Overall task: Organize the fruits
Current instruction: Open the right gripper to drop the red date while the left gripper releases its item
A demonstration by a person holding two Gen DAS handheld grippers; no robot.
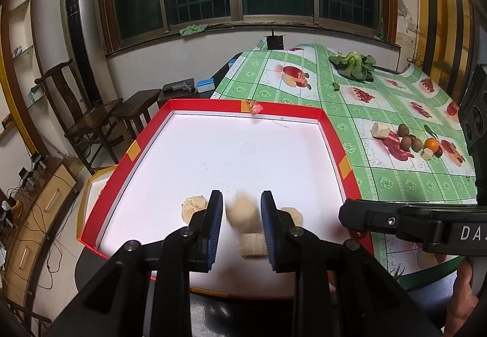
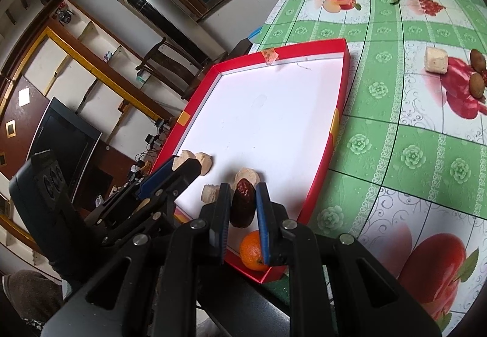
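Red-walled cardboard tray, smooth white floor. Right gripper pinches a wrinkled dark date above its near corner. Left gripper, slightly parted, brackets a blurred, rough beige chunk; grip uncertain.

Count of items as seen from beside the table. Red tray: one. Pale cut chunks: five, four lying inside the tray and one outside it on the tablecloth. Oranges: two, one in the tray's near corner and one out on the cloth. Dark red date: one. Round brown fruits: three, grouped together. Leafy green bunch: one. Small white piece beside the outer orange: one.
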